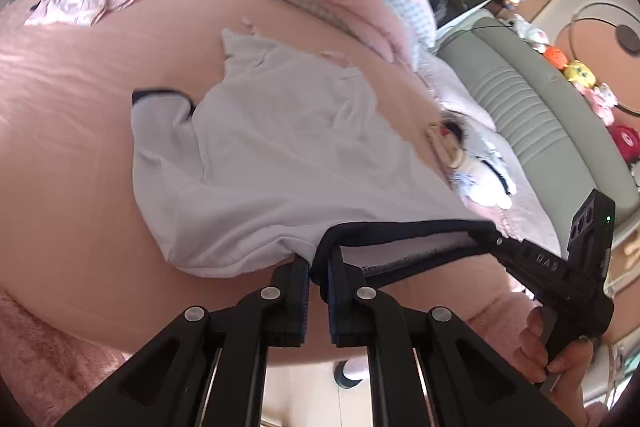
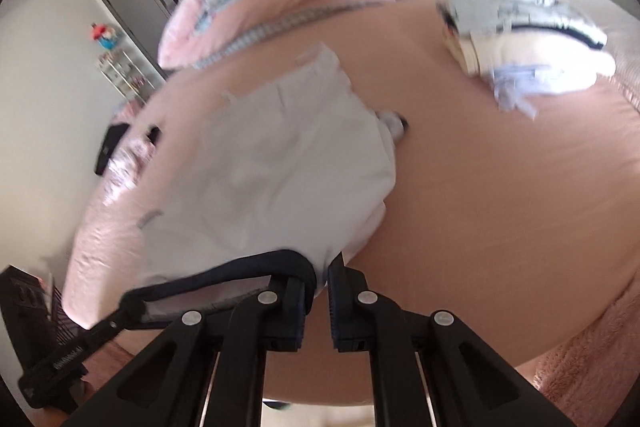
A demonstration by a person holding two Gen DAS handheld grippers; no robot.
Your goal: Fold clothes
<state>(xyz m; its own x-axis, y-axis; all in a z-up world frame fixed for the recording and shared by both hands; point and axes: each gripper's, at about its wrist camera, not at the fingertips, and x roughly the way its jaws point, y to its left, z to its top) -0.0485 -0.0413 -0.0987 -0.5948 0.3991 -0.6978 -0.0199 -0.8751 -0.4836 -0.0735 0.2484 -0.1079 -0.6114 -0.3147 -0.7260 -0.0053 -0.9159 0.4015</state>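
Both tongs pinched the same dark-trimmed hem of the white shirt (image 1: pixel 280 155), one at each end. Left tongs (image 1: pixel 318 283) were narrowed onto the trim at their tips; the right tongs (image 1: pixel 486 233) showed up off to the left tongs' right, clamped on the hem's other end, so the dark band (image 1: pixel 400 227) ran taut between them. In the right wrist view the right tongs (image 2: pixel 318 285) gripped the trim at their left pad, though that frame was blurred, so how much cloth sat between the pads I couldn't quite tell; the left tongs (image 2: pixel 120 311) appeared at lower left on the far end. The shirt's body lay straight ahead of both tongs, long axis running away from them across the pink bed (image 1: pixel 72 131), collar end farthest, one dark-cuffed sleeve (image 1: pixel 160 107) out to the left. Neither hand was nearer; the hem was square to both. My read: the next fold would carry the hem forward along that axis toward the collar, both hands moving together.
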